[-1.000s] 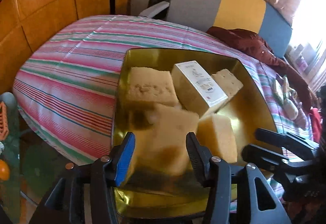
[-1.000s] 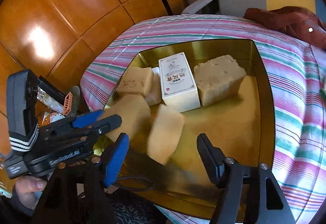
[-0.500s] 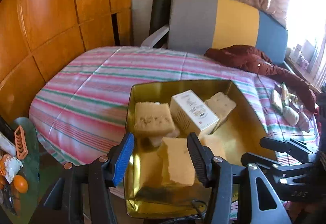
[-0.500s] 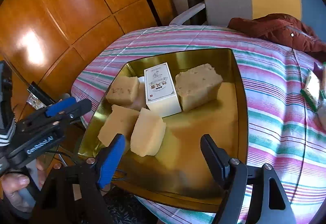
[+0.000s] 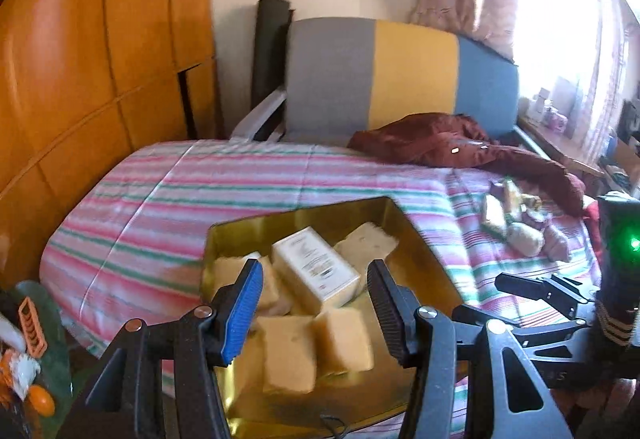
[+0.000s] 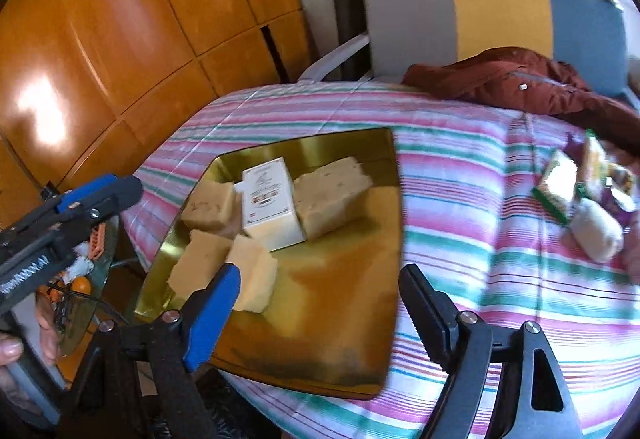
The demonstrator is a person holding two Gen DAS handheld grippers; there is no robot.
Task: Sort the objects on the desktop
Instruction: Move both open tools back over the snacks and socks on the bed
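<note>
Both grippers up over the near edge of the gold tray [image 6: 360, 319], tipped down toward it. Left gripper [image 5: 316, 303]: fingers apart, nothing between them. Right gripper [image 6: 320, 303]: fingers opening wider, nothing held. Inside the tray, on its far left side: a white box [image 6: 272, 203] with yellow soap blocks [image 6: 224, 267] close around it. Tray flat on the striped blanket [image 6: 460, 199]. Small packets [image 6: 560, 183] far right on the blanket, well apart from the tray.
</note>
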